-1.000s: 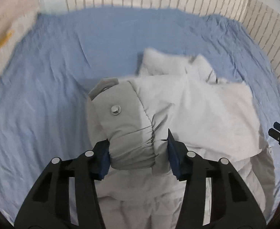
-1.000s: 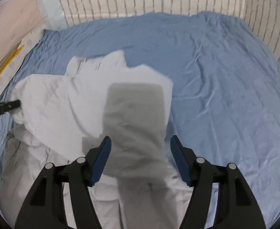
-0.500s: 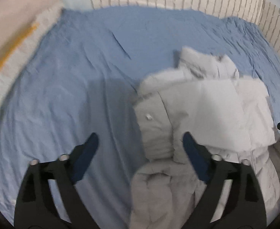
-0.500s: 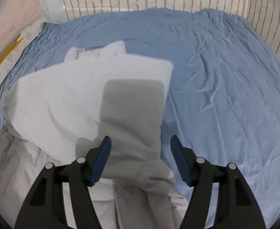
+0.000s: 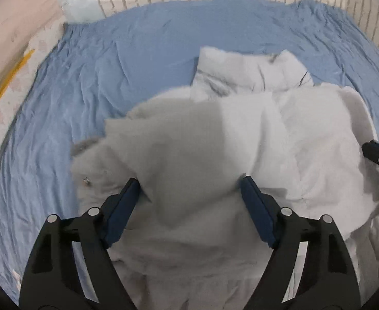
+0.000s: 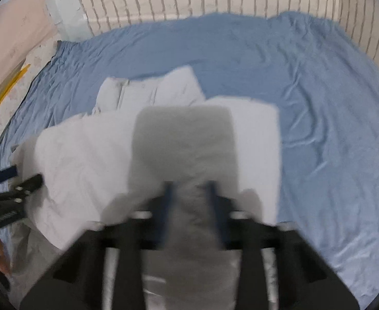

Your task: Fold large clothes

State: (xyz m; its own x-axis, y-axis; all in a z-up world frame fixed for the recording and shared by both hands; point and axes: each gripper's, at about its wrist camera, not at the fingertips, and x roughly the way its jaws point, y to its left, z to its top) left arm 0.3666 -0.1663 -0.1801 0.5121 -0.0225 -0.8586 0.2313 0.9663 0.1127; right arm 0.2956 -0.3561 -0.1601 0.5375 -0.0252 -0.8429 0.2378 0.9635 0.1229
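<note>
pale grey padded jacket on blue bedsheet, left gripper jaws apart over its folded edge, right gripper blurred, jaws narrowed around a fold, open sheet all round

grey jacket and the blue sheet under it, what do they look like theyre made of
The grey jacket looks like padded, matte woven fabric, perhaps nylon or polyester: it folds in thick, puffy layers, and a small metal snap shows near one edge. The blue sheet looks like thin woven cotton or a blend, matte, creased in many fine wrinkles. Exact fibres cannot be told.
</note>
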